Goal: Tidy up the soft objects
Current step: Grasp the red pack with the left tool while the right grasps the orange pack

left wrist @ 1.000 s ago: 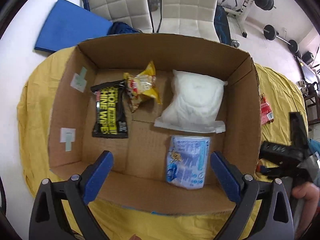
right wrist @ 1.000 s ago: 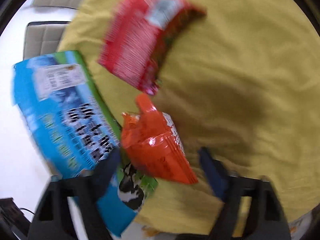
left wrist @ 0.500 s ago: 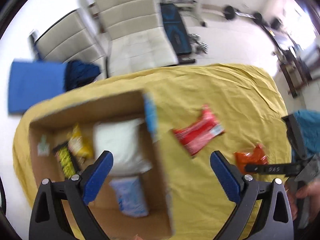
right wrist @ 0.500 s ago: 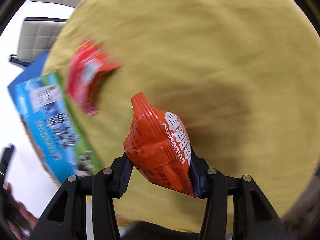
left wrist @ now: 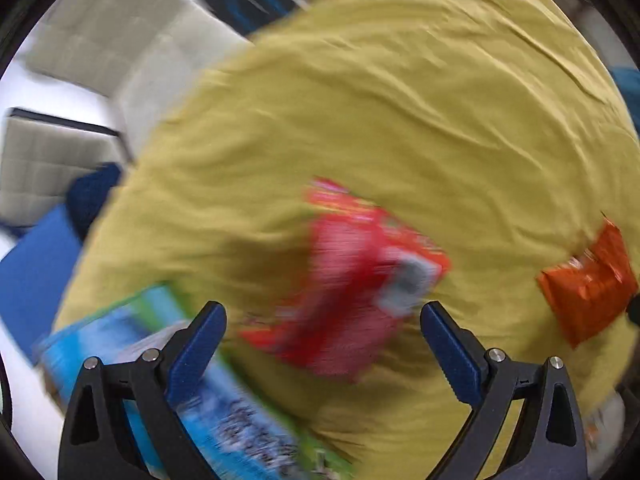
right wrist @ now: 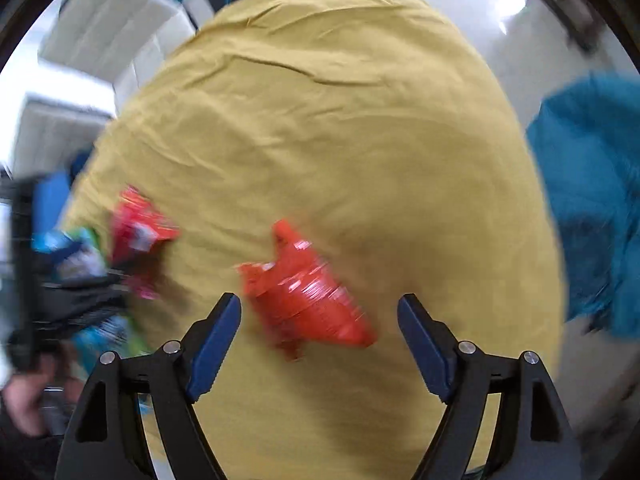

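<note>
A red snack packet [left wrist: 352,276] lies on the yellow cloth [left wrist: 400,120], just ahead of my open, empty left gripper [left wrist: 322,324]; it also shows in the right wrist view [right wrist: 136,236]. An orange snack packet [right wrist: 308,300] lies on the cloth between the fingers of my open right gripper [right wrist: 320,316], and shows at the right edge of the left wrist view [left wrist: 588,292]. The box's blue-green printed outer side [left wrist: 224,408] sits at lower left. Both views are motion-blurred.
White padded chairs [left wrist: 100,64] and a blue mat [left wrist: 32,272] lie beyond the cloth's left edge. A teal cloth [right wrist: 596,200] is at the right. My left gripper's body and hand [right wrist: 48,300] show at the left of the right wrist view.
My left gripper swung right from over the box to the red packet. My right gripper, shut on the orange packet half a second ago, has opened and the packet lies on the cloth.
</note>
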A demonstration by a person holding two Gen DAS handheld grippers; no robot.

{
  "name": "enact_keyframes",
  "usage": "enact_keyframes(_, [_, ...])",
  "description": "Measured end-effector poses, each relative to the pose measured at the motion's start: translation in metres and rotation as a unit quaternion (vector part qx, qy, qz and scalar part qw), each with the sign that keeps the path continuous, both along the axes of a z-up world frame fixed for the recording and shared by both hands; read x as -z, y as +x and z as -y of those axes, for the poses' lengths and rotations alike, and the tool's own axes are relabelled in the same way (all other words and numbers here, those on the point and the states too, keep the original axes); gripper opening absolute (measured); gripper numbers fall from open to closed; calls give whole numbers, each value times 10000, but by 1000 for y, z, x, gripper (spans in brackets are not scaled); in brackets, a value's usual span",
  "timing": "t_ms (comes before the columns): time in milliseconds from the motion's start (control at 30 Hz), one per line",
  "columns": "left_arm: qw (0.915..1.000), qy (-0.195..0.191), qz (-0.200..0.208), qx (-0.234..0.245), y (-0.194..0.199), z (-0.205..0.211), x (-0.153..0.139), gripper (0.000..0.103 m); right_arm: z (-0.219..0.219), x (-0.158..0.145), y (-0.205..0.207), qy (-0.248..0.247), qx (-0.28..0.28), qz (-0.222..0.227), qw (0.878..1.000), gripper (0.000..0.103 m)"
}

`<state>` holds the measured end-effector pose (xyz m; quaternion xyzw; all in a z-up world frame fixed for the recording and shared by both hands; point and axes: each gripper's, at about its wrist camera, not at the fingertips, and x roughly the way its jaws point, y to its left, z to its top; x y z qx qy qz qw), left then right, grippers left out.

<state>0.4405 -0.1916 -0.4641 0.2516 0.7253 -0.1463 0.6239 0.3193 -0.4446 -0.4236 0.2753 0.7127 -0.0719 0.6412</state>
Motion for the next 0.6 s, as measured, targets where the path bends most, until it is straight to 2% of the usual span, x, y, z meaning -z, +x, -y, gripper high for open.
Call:
enact_keyframes(100, [9998, 21, -156, 157, -3, 9, 14, 99, -7, 6, -17, 644, 579, 33, 9962, 83])
enact_keyframes(133, [9998, -9, -169, 137, -3, 10, 17, 91, -11, 11, -21, 730, 713, 1, 9948, 83])
enact_keyframes(167, [9998, -55, -193, 31, -3, 10, 21, 78, -20, 16, -24, 754, 859, -38, 9934, 83])
enact_keyframes(200, [9998, -102, -185, -70, -3, 9, 22, 74, -20, 21, -27, 788, 1080, -65, 9910, 83])
enact_keyframes(267, [9992, -253, -189, -235, -2, 9, 19, 59, -23, 32, -32, 1009, 1451, -117, 9842, 83])
enact_keyframes(333, [9985, -356, -176, -371, -6, 8, 17, 52, -25, 36, -29, 1014, 1407, -178, 9847, 83])
enact_keyframes(400, [9974, -493, -233, -466, -16, 8, 13, 48, -27, 28, -21, 689, 937, -135, 9931, 83])
enact_keyframes(433, [9972, -512, -248, -484, -19, 6, 10, 47, -32, 21, -13, 374, 404, -71, 9985, 83])
enact_keyframes(500, [9964, -530, -280, -598, -30, 4, 10, 46, -35, 6, -3, -68, -450, 163, 9988, 83])
enact_keyframes(533, [9956, -551, -326, -680, -37, 3, 11, 46, -45, -3, 3, -488, -1183, 302, 9913, 83])
enact_keyframes(600, [9931, -647, -435, -881, -44, 0, 14, 46, -59, -9, 12, -1003, -2104, 367, 9718, 83])
